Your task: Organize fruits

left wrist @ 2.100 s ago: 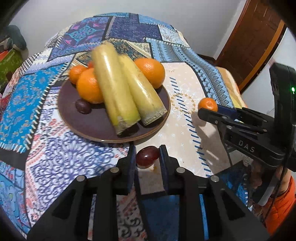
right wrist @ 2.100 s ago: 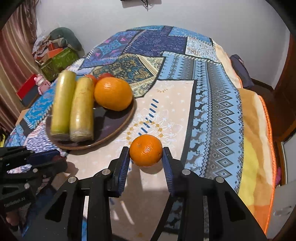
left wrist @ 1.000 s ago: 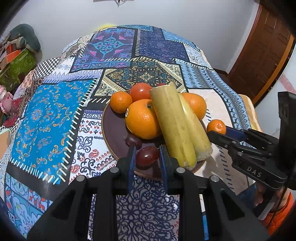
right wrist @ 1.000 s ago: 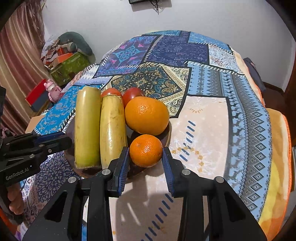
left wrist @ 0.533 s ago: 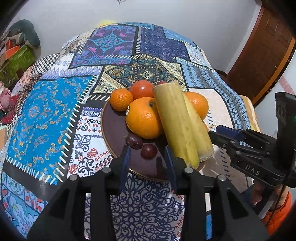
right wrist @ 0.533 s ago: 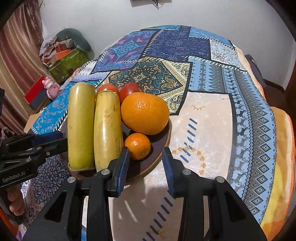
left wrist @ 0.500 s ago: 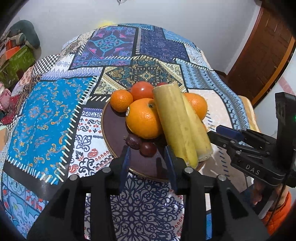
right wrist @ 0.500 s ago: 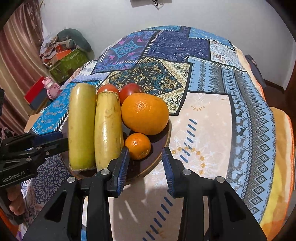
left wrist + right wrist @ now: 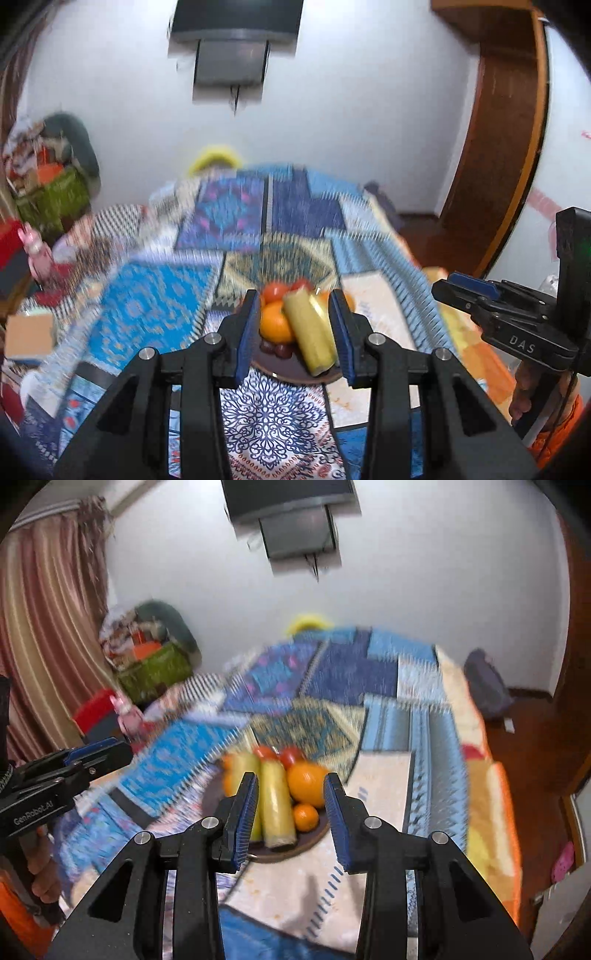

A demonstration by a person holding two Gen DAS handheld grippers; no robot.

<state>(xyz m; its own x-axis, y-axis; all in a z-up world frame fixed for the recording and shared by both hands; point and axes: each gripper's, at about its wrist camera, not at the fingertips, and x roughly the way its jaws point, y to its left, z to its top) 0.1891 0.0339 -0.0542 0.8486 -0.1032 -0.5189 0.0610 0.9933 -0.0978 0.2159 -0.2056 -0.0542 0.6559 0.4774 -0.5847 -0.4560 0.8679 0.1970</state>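
Fruits piled on plate; left hand-held gripper, right hand-held gripper both agape, empty.

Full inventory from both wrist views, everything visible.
plate: 1, dark brown, on the cloth
long fruits: 2, yellow-green, side by side on plate
oranges: at least 3, orange, on plate; blur hides the exact count
red fruits: 2, red, plate's far side
small dark fruits: 2, dark red, plate's near edge
cloth: 1, blue patchwork
screen: 1, dark, on wall
curtain: 1, pink-striped, left
door: 1, brown wood, right
left gripper: black, blue pads; jaws have just been opening, empty
right gripper: black, blue pads; jaws apart, empty
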